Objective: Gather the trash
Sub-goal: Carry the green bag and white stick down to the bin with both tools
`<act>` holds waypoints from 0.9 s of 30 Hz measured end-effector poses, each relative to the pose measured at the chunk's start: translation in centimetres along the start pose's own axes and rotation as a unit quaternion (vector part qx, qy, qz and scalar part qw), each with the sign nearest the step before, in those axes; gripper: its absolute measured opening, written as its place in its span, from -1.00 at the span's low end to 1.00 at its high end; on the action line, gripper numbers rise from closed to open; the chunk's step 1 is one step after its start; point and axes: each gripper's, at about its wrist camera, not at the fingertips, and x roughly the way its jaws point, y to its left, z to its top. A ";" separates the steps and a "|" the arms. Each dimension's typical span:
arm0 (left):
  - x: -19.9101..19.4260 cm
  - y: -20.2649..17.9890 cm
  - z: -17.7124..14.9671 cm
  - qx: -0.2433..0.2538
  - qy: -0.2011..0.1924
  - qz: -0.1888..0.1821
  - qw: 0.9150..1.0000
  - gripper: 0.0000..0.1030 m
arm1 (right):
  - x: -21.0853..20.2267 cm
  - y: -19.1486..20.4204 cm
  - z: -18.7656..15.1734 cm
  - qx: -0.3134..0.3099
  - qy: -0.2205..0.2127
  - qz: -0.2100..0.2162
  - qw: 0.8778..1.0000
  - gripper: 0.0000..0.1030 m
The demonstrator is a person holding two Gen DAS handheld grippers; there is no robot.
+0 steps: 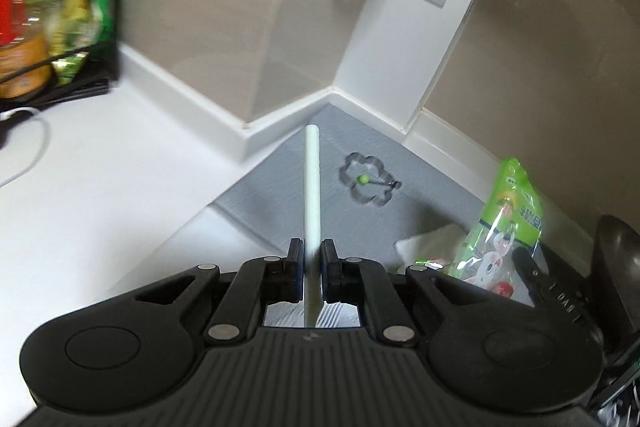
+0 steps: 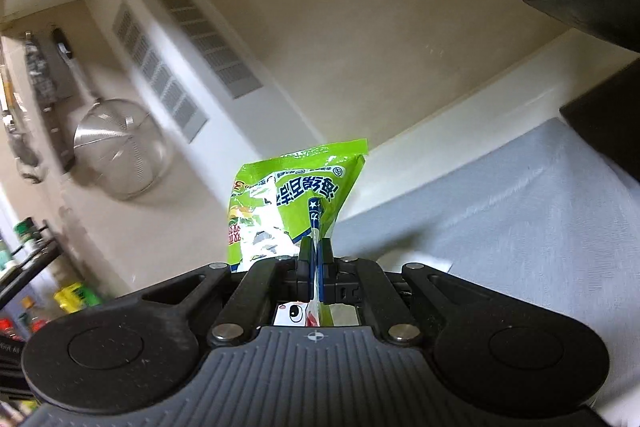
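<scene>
A: Start close. What has the left gripper (image 1: 308, 259) got?

B: Its two black pads are clenched on a pale, thin stick, something like a straw (image 1: 311, 187). The straw runs forward between the fingers and stands out past the tips, over the grey mat (image 1: 280, 187).

A: And the right gripper (image 2: 316, 255)?

B: Pinched tight on the edge of a green snack wrapper (image 2: 280, 203). The wrapper rises above the fingertips, crumpled, with printed lettering and shiny patches. From the left wrist view the same wrapper shows low at the right, with the right gripper's black body beside it.

A: What lies just beyond the straw?

B: On the grey mat there is a flower-shaped metal ring (image 1: 366, 183) with a small green ball at its centre. Nearer the wrapper a white folded paper (image 1: 428, 243) sits on the mat.

A: And to the left?

B: A white countertop (image 1: 100, 167), with a white cord (image 1: 28, 147) curling across it. Farther back on it a black wire rack (image 1: 80, 67) holds bottles and green and yellow packets, all blurred.

A: Far end?

B: Beige wall panels meeting a white column with slotted vents (image 2: 208, 39). A metal mesh strainer (image 2: 120, 155) hangs on the wall near them.
</scene>
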 end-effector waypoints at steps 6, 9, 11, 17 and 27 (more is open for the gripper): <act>-5.8 3.4 -5.0 -0.006 -0.008 0.006 1.000 -0.83 | -7.2 4.4 -2.0 -0.060 0.013 0.050 0.997 -0.95; -7.5 4.4 -7.4 -0.008 -0.004 0.003 1.000 -0.83 | -10.8 5.9 -2.9 -0.089 0.021 0.075 0.993 -0.95; -8.4 4.9 -9.1 -0.007 0.001 0.004 1.000 -0.83 | -13.1 6.5 -3.4 -0.103 0.034 0.088 0.990 -0.95; -10.9 5.7 -14.0 0.012 0.011 0.010 1.000 -0.83 | -19.0 7.4 -6.1 -0.146 0.074 0.109 0.980 -0.95; -12.2 7.8 -21.0 0.017 0.058 0.018 0.998 -0.83 | -25.0 8.9 -12.2 -0.189 0.179 0.121 0.958 -0.95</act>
